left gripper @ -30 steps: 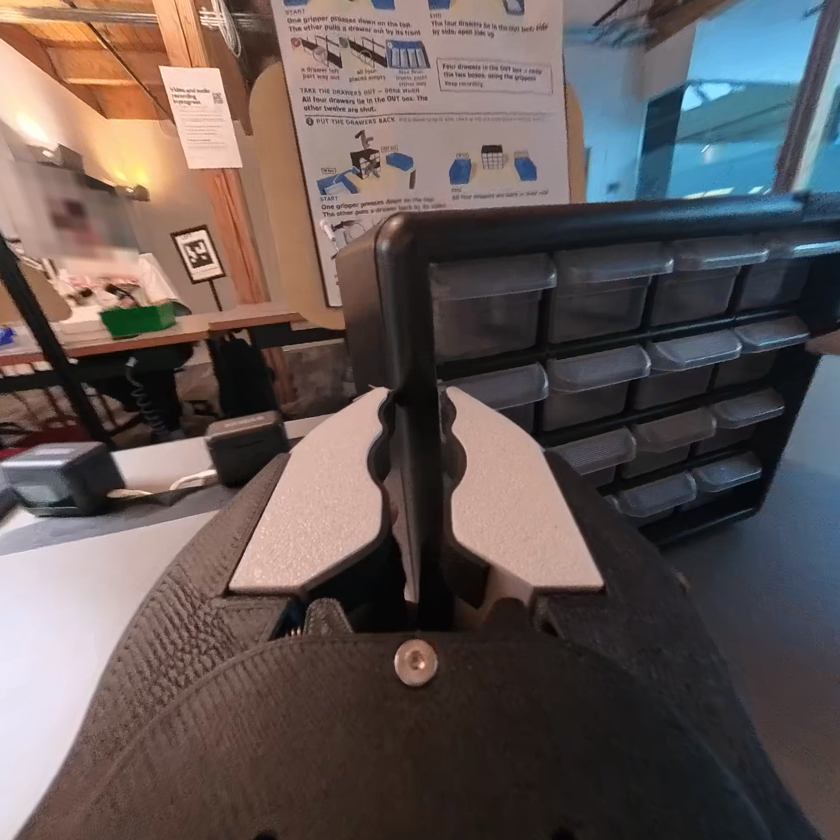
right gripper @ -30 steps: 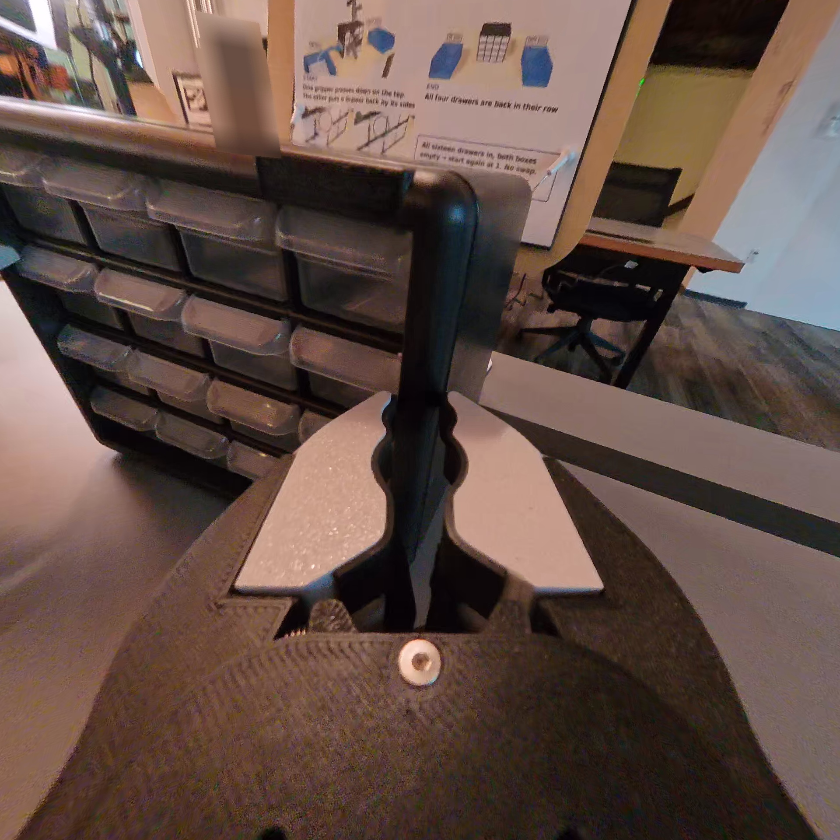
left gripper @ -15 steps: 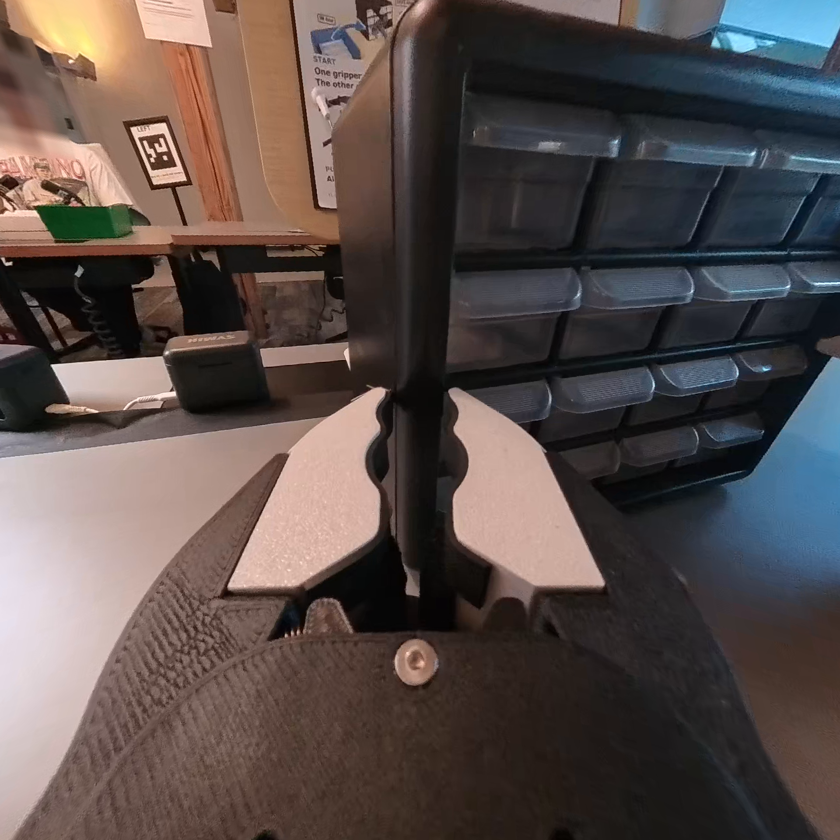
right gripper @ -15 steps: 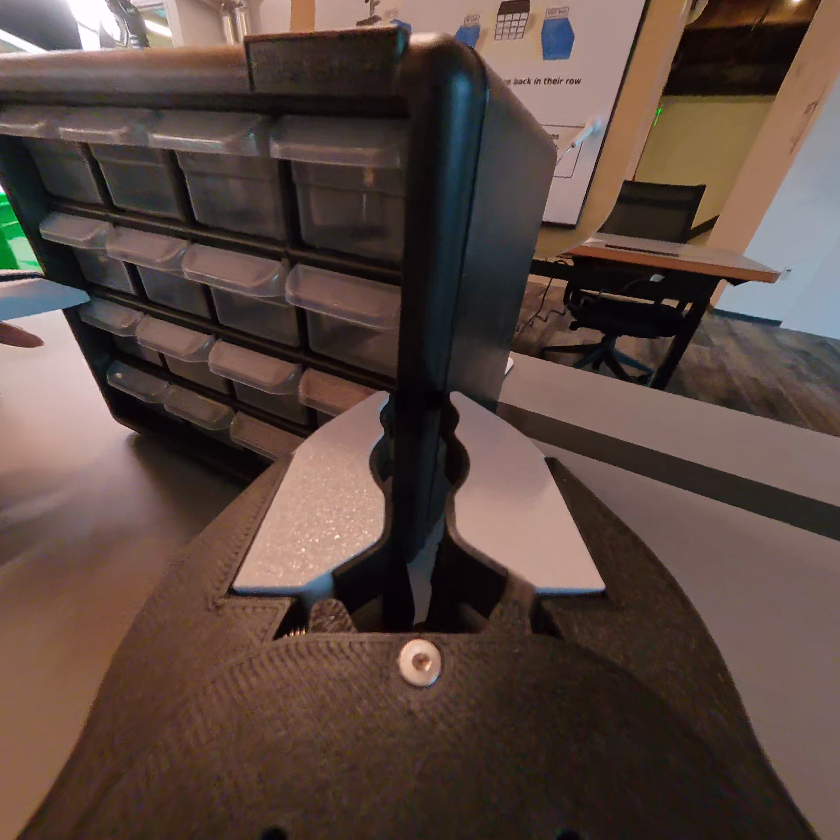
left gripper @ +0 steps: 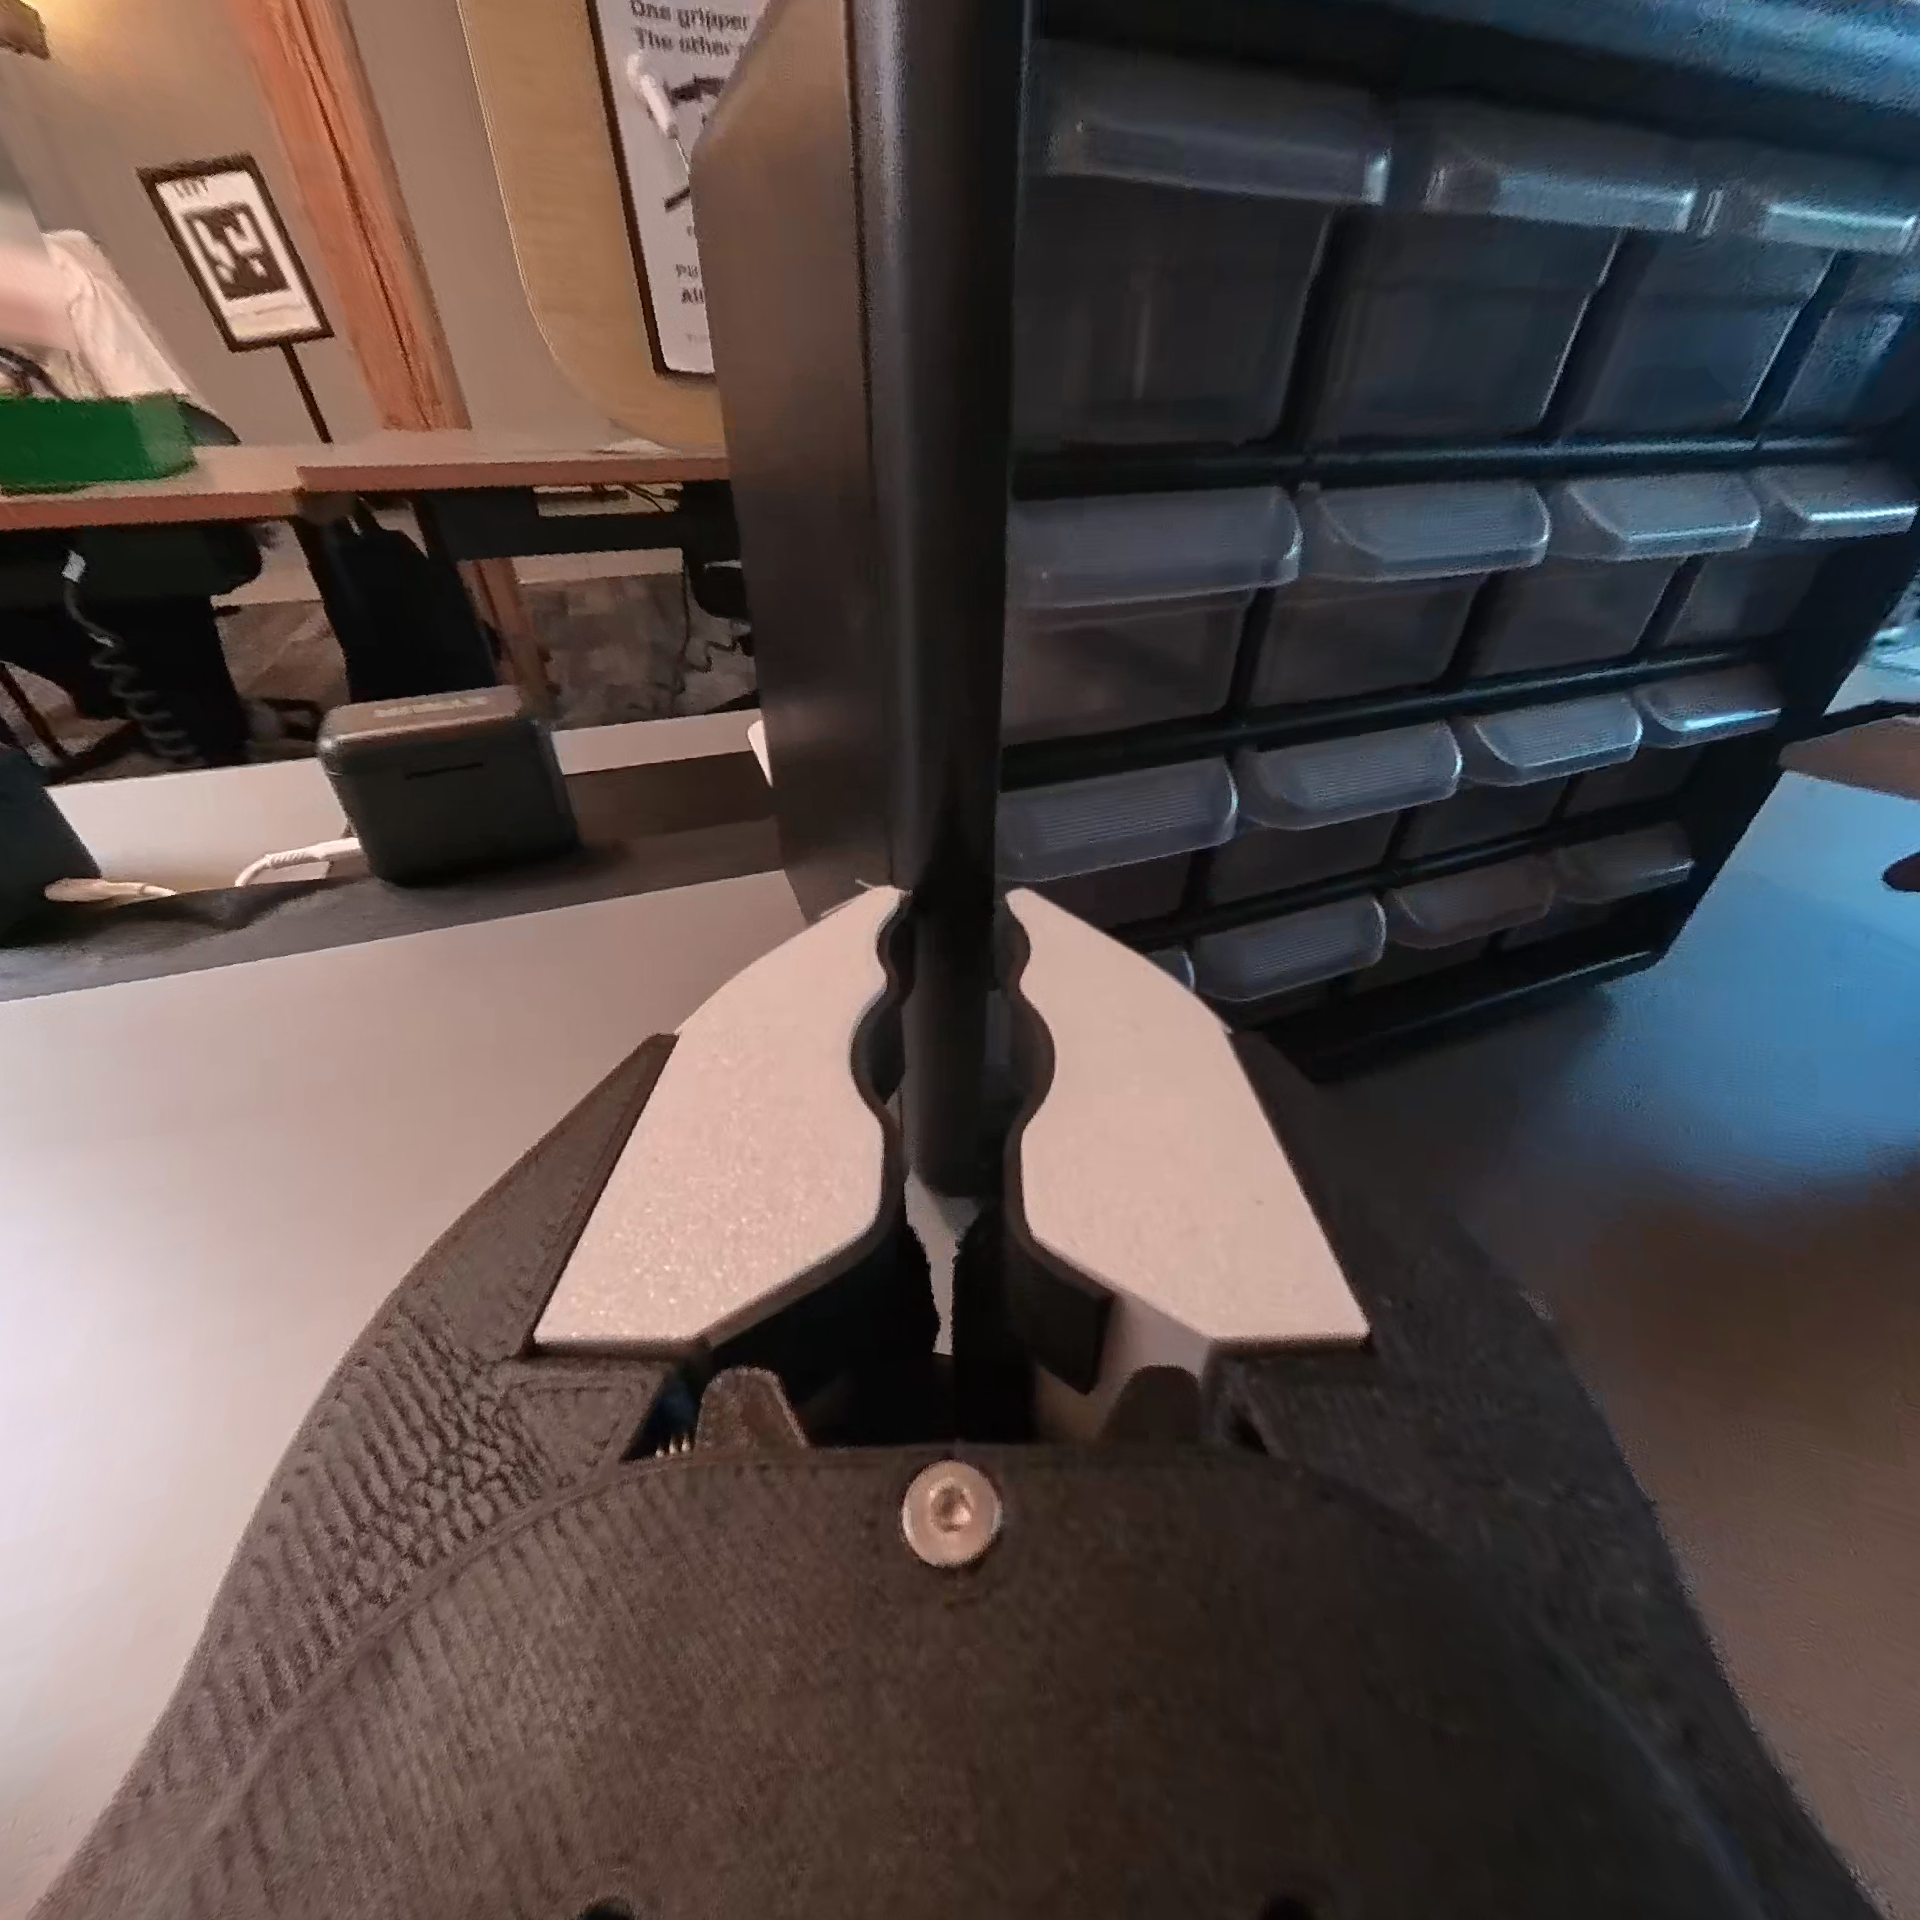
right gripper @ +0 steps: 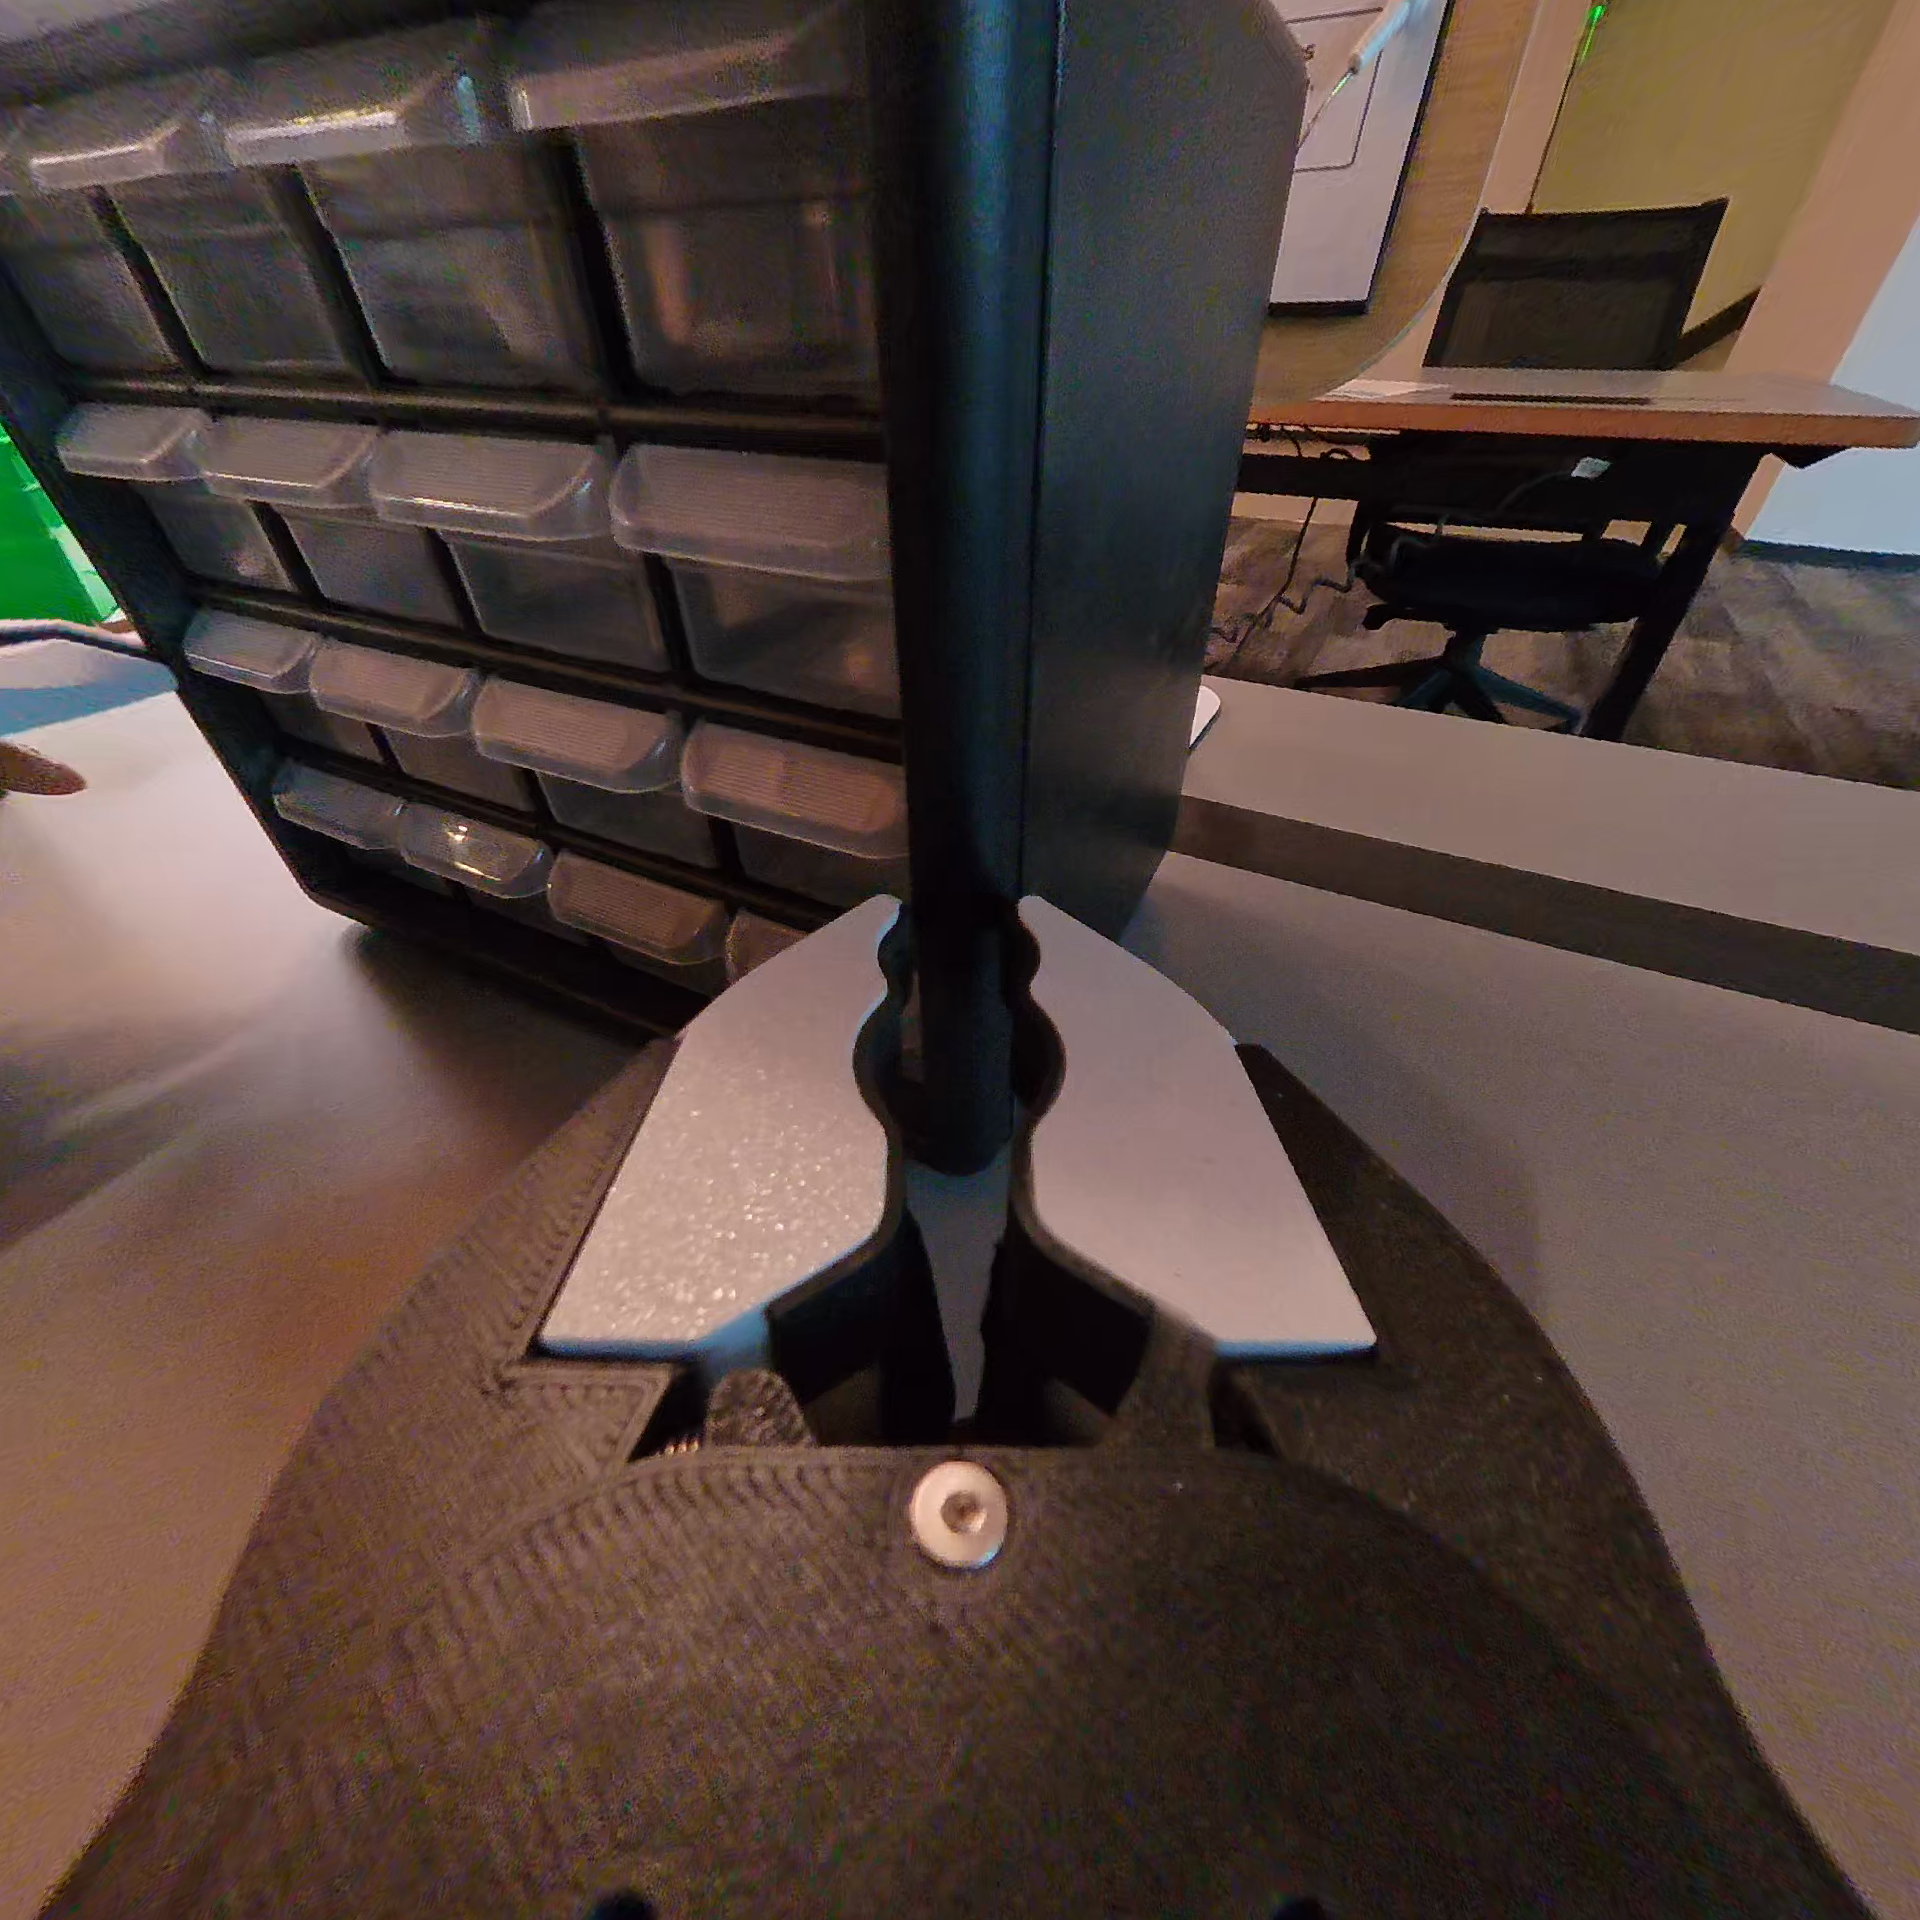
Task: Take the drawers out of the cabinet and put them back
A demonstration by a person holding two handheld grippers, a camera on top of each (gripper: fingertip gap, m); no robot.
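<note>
A black cabinet (left gripper: 821,436) holds rows of clear plastic drawers (left gripper: 1132,613), all pushed in. My left gripper (left gripper: 956,925) is shut on the cabinet's left front edge post. My right gripper (right gripper: 956,925) is shut on the cabinet's right front edge post (right gripper: 977,520); its drawers (right gripper: 748,582) fill that view's left. The cabinet looks tilted, its base near the grey table. A fingertip (right gripper: 36,774) shows at the right wrist view's left edge.
A grey table (left gripper: 312,1091) lies under the cabinet. A dark charger box (left gripper: 447,769) with a white cable sits at the back left. Desks, a green bin (left gripper: 94,436) and an office chair (right gripper: 1507,582) stand beyond. A dark strip (right gripper: 1558,925) crosses the table on the right.
Both grippers, still clamped on the cabinet's front edges, have slid lower on the posts, or the cabinet has swung upright; it now towers higher and fills more of both views.
</note>
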